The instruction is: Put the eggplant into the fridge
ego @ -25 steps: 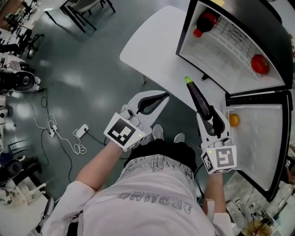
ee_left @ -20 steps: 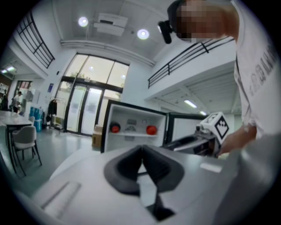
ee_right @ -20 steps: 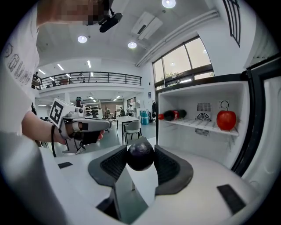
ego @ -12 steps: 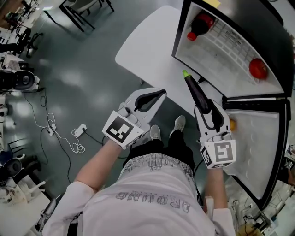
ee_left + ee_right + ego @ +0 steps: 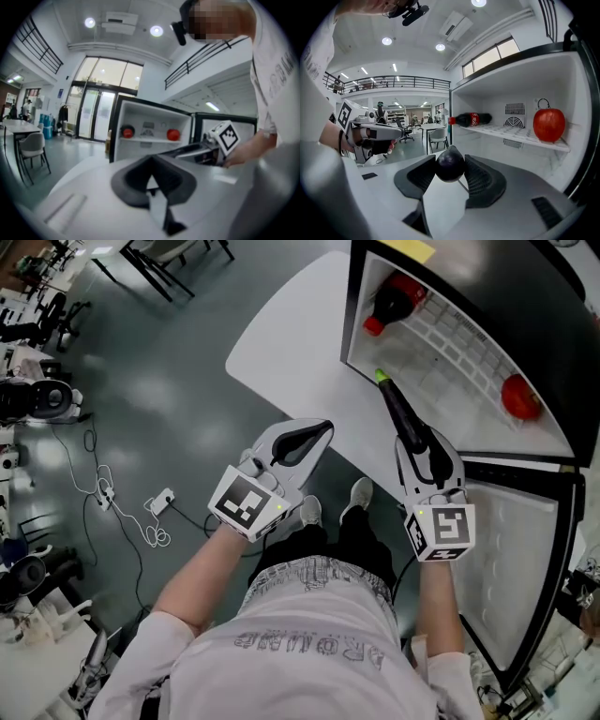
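A long dark purple eggplant (image 5: 401, 415) with a green stem end sticks out of my right gripper (image 5: 419, 444), which is shut on its thick end. Its stem end reaches the front edge of the open fridge's (image 5: 367, 296) white shelf (image 5: 450, 352). In the right gripper view the eggplant (image 5: 450, 164) sits squeezed between the two dark pads, with the shelf (image 5: 520, 136) just ahead. My left gripper (image 5: 317, 431) hangs to the left above the floor, jaws together and empty; its pads (image 5: 129, 180) meet at the tips.
On the fridge shelf lie a cola bottle (image 5: 389, 301) at the back left and a red round fruit (image 5: 520, 397) at the right. A lower fridge door (image 5: 525, 559) stands open at the right. A white table (image 5: 291, 343) sits left of the fridge. Cables (image 5: 141, 521) lie on the floor.
Both grippers have moved toward the fridge. The eggplant's stem end has gone from over the table to the shelf's front edge. The orange fruit in the lower door is out of sight.
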{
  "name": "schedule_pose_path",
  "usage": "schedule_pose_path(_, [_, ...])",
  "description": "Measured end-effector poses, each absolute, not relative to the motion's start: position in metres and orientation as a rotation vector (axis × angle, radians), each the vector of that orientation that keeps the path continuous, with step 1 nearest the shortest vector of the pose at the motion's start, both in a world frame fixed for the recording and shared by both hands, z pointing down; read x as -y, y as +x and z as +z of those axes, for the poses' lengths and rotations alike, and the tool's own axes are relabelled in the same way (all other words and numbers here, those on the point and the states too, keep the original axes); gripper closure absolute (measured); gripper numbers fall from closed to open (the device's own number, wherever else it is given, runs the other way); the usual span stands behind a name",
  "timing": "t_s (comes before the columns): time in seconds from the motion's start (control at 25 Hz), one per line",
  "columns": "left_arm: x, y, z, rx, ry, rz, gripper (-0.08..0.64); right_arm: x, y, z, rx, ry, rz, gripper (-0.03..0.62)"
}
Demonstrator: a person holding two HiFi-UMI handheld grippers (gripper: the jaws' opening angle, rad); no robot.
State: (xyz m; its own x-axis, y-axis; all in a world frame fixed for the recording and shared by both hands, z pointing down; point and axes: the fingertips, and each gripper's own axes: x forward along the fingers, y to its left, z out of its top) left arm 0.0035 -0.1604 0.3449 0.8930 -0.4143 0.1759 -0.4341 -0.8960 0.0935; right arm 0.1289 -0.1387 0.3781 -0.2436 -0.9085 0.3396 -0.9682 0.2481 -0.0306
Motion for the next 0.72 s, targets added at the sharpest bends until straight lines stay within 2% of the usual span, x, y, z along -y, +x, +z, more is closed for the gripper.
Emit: schedule_pose_path(0.72, [0.192,0.038,0.395,0.632,2.870,0.296,0.551,0.202,0.178,0.442,2.168,1.796,0.354,0.405])
